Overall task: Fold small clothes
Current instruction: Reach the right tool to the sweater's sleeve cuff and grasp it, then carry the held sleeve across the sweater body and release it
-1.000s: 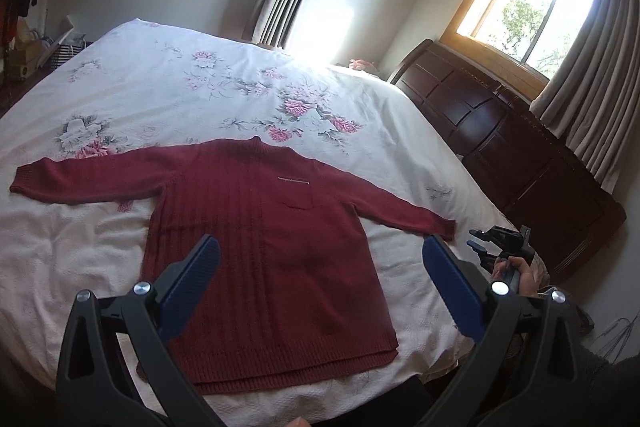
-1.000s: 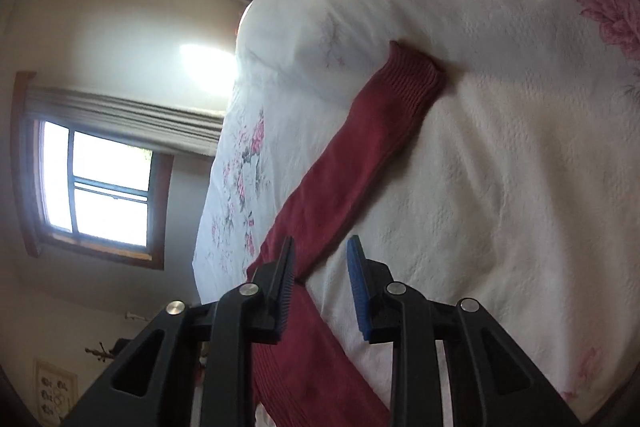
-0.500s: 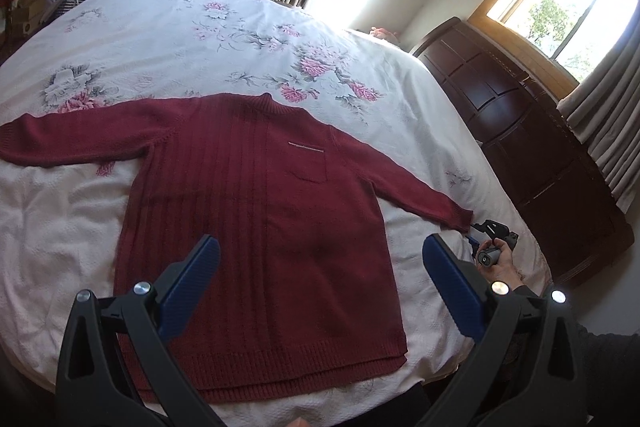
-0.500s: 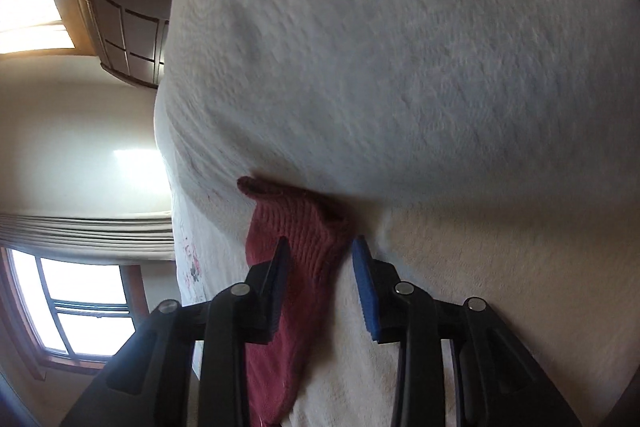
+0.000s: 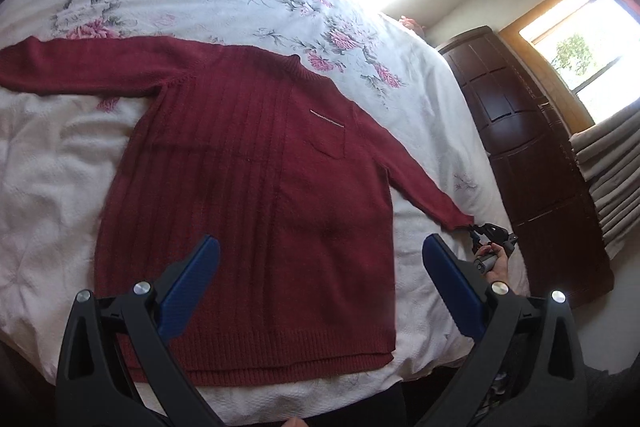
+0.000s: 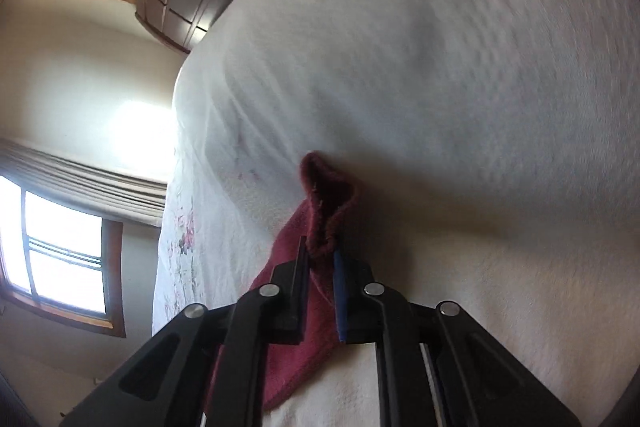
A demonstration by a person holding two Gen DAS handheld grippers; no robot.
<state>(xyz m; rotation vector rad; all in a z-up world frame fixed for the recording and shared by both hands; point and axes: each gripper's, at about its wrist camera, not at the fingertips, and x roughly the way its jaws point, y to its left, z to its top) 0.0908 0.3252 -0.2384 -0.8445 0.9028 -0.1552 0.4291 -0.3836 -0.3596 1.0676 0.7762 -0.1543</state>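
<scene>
A dark red knitted sweater (image 5: 256, 195) lies flat and face up on the white bedspread (image 5: 60, 163), both sleeves spread out. My left gripper (image 5: 320, 255) hovers open above the sweater's lower half, its blue pads (image 5: 188, 279) far apart with nothing between them. At the right sleeve's cuff (image 5: 456, 217) sits my right gripper (image 5: 486, 233), held by a hand (image 5: 496, 265). In the right wrist view that gripper (image 6: 321, 251) is shut on the bunched red cuff (image 6: 328, 187), which is lifted a little off the bedspread (image 6: 460, 87).
The bedspread carries a pink floral print (image 5: 344, 39) toward the far side. A dark wooden footboard or headboard (image 5: 532, 147) runs along the bed's right edge. Windows (image 5: 580, 51) and curtains (image 5: 612, 163) stand behind it. The bed's near edge (image 5: 320, 387) is just below the sweater's hem.
My right gripper slid along the sleeve to its cuff and closed on it. The left gripper moved closer above the sweater and stayed open.
</scene>
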